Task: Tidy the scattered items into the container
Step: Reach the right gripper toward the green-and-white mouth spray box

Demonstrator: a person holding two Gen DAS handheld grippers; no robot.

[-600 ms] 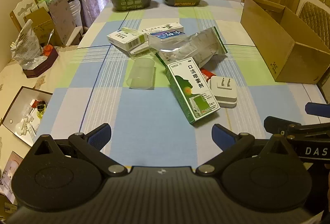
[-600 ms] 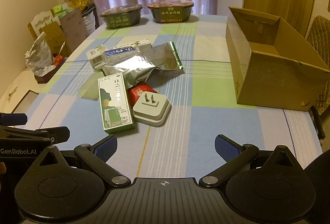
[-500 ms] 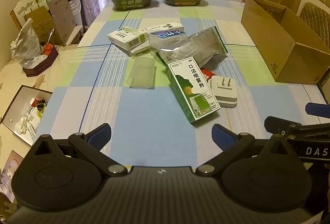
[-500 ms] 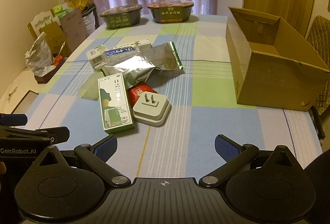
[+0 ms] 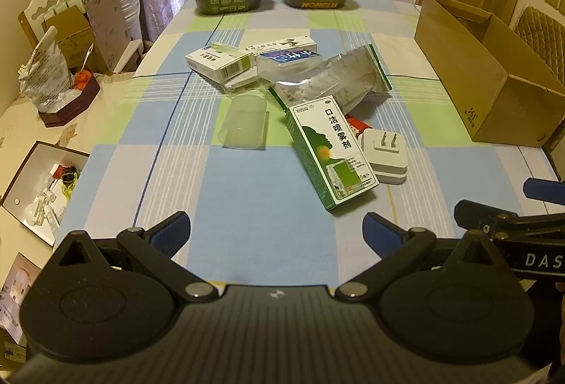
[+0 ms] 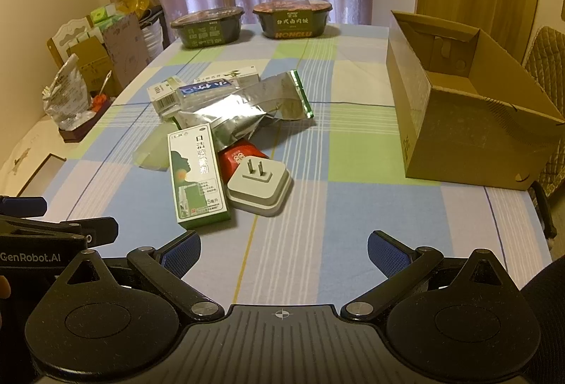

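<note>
Nothing has gone into the container yet, so the task sits at its opening step: choosing a first item and reaching for it. Both tools are held low at the near edge of the checked tablecloth (image 6: 353, 207), and neither has anything between its fingers.

In the left wrist view, the left gripper (image 5: 277, 228) fills the bottom of the frame with its blue-padded fingers spread wide and empty. Left of centre lies a translucent plastic cup (image 5: 243, 126) on its side. Above it, in the upper middle, sit a white medicine box (image 5: 220, 60) and a long white carton (image 5: 282, 45), with a crumpled silver foil pouch (image 5: 332, 80) just to their right. Right of centre lies the green and white spray box (image 5: 330, 151), flat and angled, touching a white plug adapter (image 5: 385, 154) whose prongs point up; a small red packet (image 5: 356, 128) peeks out between them. The cardboard box (image 5: 494, 94) stands at the right edge, open at the top.

In the right wrist view, the right gripper (image 6: 284, 253) is likewise fully open and empty at the bottom. The spray box and adapter lie closest ahead, so one of them is the likely first pick. That would call for moving forward and down, straddling the item across its narrow width, closing, then carrying it right to the box, which looks empty as far as its interior shows.
</note>
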